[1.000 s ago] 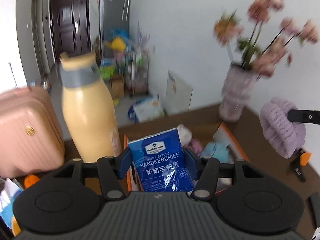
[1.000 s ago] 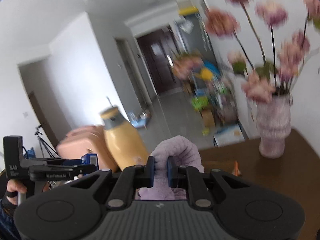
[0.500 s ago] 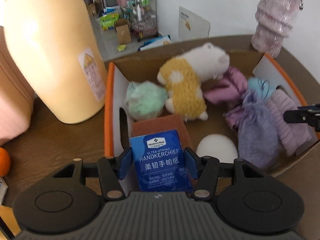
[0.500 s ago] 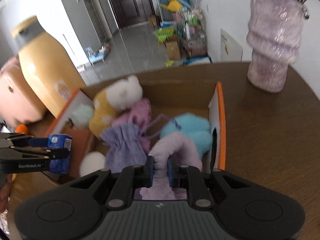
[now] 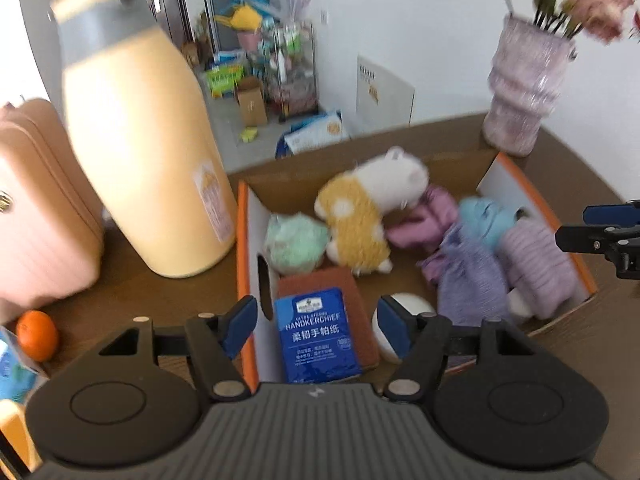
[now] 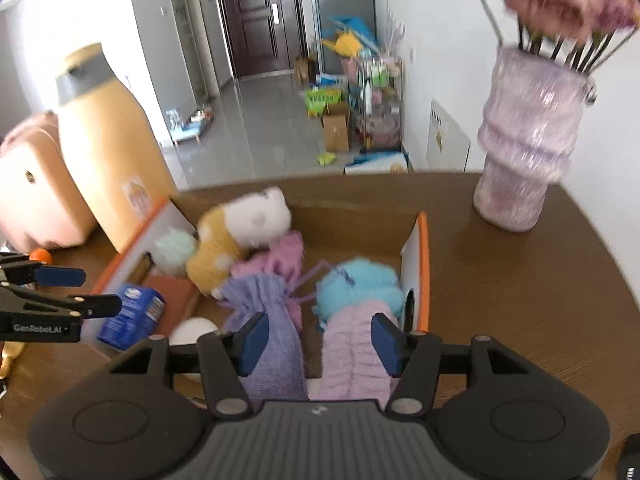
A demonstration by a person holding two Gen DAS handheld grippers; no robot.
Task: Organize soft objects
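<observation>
We read both claws as letting go over the cardboard box [image 5: 536, 196]; the left gripper [image 5: 318, 326] has its jaws opening, the blue pads standing clear on either side of the blue handkerchief pack [image 5: 318, 334], which lies between them but untouched, resting on a brown pad [image 5: 360, 292] in the box's near left corner; its long axis runs straight away from the claw, so any re-grip would come from directly behind it. The right gripper [image 6: 318, 344] is likewise opening, its pads apart with the pink ribbed cloth [image 6: 356, 360] between them, no pad pressing it; that cloth lies lengthwise away from the claw, just beside the lavender pouch [image 6: 268, 312] and touching the light blue fluffy thing [image 6: 356, 284], hard against the box's right wall. Each hand is nearer its own item, left to the pack, right to the cloth, and the two are well apart across the box. We judge the next move to be a straight withdrawal upward and back; the orange-edged walls sit close to the left claw's left pad and to the right claw's right pad, so sideways room is scant. Outside the box, the tall yellow bottle [image 5: 140, 152] stands near its left wall and the lilac vase [image 6: 524, 148] near its far right corner; the plush toy [image 5: 368, 208] and green puff [image 5: 296, 244] fill the far side, leaving little open floor.
</observation>
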